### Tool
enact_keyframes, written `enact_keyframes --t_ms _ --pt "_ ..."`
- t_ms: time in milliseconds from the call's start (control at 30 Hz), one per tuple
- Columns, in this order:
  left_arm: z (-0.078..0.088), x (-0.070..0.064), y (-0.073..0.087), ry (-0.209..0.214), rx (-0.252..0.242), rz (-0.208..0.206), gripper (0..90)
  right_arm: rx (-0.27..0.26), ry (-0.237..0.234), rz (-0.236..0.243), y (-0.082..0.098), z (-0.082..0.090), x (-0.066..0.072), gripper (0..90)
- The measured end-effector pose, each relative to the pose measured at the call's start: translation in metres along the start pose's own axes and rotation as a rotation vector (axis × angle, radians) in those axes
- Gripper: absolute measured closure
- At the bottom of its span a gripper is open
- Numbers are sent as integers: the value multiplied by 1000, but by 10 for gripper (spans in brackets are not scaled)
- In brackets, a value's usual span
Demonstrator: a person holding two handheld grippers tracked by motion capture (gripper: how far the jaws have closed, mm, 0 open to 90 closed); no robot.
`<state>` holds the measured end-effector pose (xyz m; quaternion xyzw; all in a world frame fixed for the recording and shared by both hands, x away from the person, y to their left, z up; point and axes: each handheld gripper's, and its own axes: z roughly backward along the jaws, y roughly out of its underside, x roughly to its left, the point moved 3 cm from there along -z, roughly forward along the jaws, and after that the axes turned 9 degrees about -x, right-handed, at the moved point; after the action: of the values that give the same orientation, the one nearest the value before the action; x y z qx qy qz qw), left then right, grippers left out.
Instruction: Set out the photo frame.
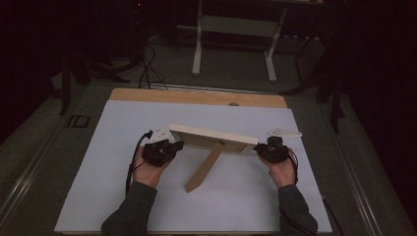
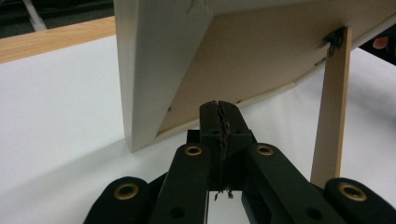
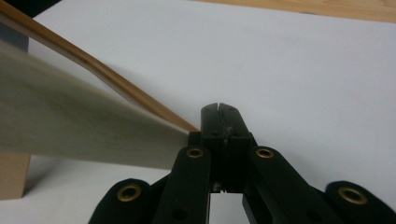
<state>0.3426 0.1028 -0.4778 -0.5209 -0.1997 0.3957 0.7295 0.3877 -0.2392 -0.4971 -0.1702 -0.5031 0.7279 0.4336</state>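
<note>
In the high view, a pale wooden picture frame (image 1: 212,138) stands near the middle of the table (image 1: 118,187), which is covered by a white sheet with a bare wooden strip along its far edge. The frame leans on a wooden prop leg (image 1: 203,169) that slants toward the near edge. The left gripper (image 1: 169,149) sits at the frame's left end and the right gripper (image 1: 259,149) at its right end, each held in a hand with a dark sleeve coming in from the near edge. Whether either one grips the frame cannot be told from here

In the left gripper view, the black jaws of the left gripper (image 2: 219,122) are pressed together with nothing between them, their tips just in front of the frame's (image 2: 154,70) lower back edge. The brown backing board (image 2: 261,56) faces the camera, and the prop leg (image 2: 330,107) hangs from a small metal hinge (image 2: 334,39) down to the white sheet

In the right gripper view, the jaws of the right gripper (image 3: 219,121) are likewise closed on themselves. The frame's (image 3: 70,130) blurred pale edge runs in from the left and ends just beside them, at their left side
</note>
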Motion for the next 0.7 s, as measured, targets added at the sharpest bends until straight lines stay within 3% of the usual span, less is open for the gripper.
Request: enact_keyframes --t_ms 700 --pt "-19 -5 -13 0 1 -11 900 -5 -27 -4 -7 -2 2 900"
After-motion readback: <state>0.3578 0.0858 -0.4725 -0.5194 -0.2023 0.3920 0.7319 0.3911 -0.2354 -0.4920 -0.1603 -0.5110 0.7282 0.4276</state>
